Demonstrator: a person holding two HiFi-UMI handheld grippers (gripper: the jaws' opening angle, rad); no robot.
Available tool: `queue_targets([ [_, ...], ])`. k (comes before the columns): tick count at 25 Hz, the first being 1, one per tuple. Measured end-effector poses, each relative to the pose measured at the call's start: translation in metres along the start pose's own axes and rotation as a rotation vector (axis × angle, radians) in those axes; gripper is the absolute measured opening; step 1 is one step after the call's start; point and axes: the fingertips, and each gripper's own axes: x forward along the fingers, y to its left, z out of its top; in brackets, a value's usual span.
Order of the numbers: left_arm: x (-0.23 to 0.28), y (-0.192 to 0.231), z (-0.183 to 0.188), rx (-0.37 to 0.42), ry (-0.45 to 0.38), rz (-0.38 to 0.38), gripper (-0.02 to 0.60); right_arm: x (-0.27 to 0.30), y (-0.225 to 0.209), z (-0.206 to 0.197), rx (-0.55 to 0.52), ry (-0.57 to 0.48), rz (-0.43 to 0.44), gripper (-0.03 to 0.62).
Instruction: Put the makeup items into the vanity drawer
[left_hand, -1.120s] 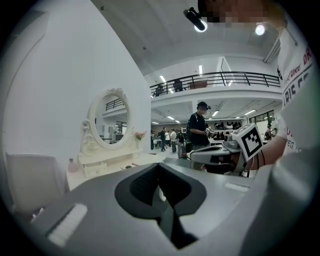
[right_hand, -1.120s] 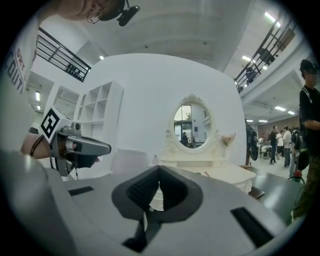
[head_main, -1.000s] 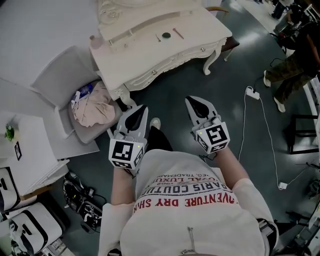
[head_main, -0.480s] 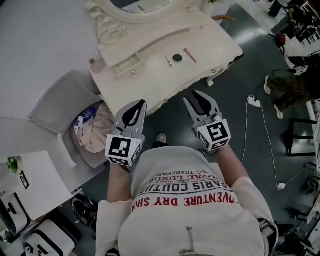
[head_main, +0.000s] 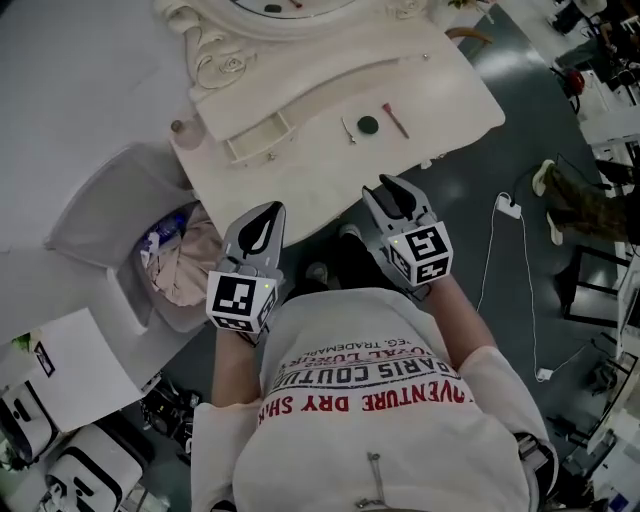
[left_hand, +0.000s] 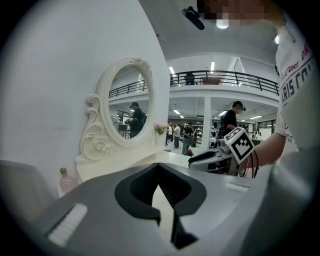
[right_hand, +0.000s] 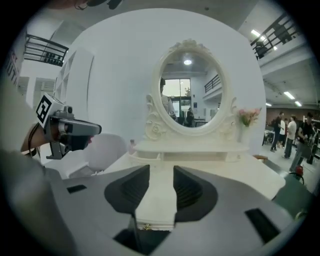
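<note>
Head view: compact (head_main: 368, 125), pink stick (head_main: 395, 118) and thin tool (head_main: 348, 130) are lying on the table (head_main: 300, 195), just right of the small drawer (head_main: 258, 141).
Right gripper (head_main: 386, 184): fingers are opening, holding nothing, near the table's front edge.
Left gripper (head_main: 270, 211): fingers are sitting together, empty.
Approach: you are likely needing wide fingers straddling the compact squarely.

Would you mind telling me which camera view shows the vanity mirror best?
The right gripper view: the mirror faces it squarely, with the whole oval and frame in sight. The left gripper view shows the mirror whole too, but obliquely, so narrowed. The head view catches only the lower edge of the mirror at the picture's top.
</note>
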Motion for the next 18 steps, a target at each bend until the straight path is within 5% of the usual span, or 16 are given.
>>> queue_targets([
  [18, 0.106, 0.061, -0.025, -0.151, 0.093, 0.248, 0.011, 0.147, -0.079, -0.064, -0.066, 0.344, 0.281, 0.117],
])
